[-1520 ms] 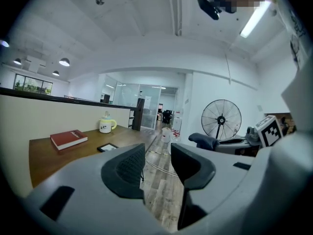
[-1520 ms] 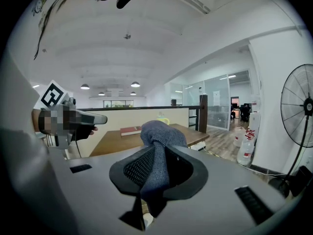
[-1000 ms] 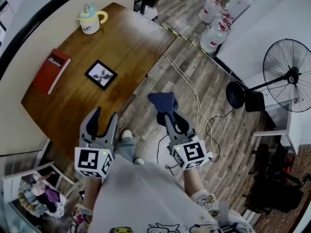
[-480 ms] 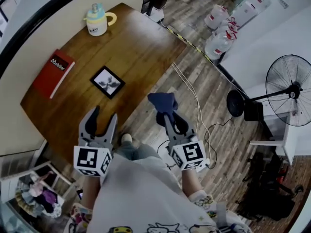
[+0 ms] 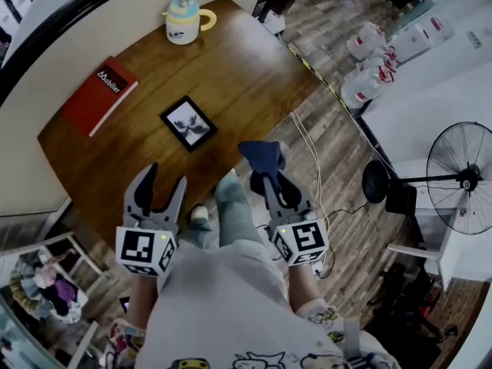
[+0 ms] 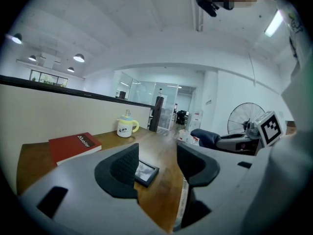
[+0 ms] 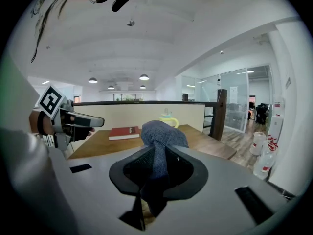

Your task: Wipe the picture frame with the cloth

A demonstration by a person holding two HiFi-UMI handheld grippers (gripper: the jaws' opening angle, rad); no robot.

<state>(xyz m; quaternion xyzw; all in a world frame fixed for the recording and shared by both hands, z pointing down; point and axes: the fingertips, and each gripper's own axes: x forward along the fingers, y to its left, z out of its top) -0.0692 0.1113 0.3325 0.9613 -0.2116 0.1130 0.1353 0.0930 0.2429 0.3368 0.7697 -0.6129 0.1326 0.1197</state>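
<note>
Your left gripper (image 5: 165, 177) is open: its jaws have just been opening wider. Nothing sits between them (in the left gripper view you only see the tabletop and a corner of the frame through the gap, further off). Your right gripper (image 5: 270, 179) is clamped on the dark blue cloth (image 5: 261, 156). In the right gripper view the cloth is pinched between both pads, with a bunched wad sticking out past the tips and a tail hanging below.

The picture frame (image 5: 188, 123) lies flat on the wooden table (image 5: 238, 68), close to the edge nearest you, with neither gripper touching it. In the head view it sits at about 1 o'clock from your left gripper's tips and about 10 o'clock from the cloth. Both grippers are held off the table, over the floor on your side of that edge, side by side and apart from each other.

From the frame, the red book (image 5: 100, 94) lies at about 10 o'clock, near the wall side of the table. The yellow-handled mug (image 5: 184, 20) stands at 12 o'clock near the far end. A standing fan (image 5: 465, 177) is on the floor at 3 o'clock from your right gripper, well apart. A cluster of large water bottles (image 5: 369, 71) stands at about 1 o'clock from it.
</note>
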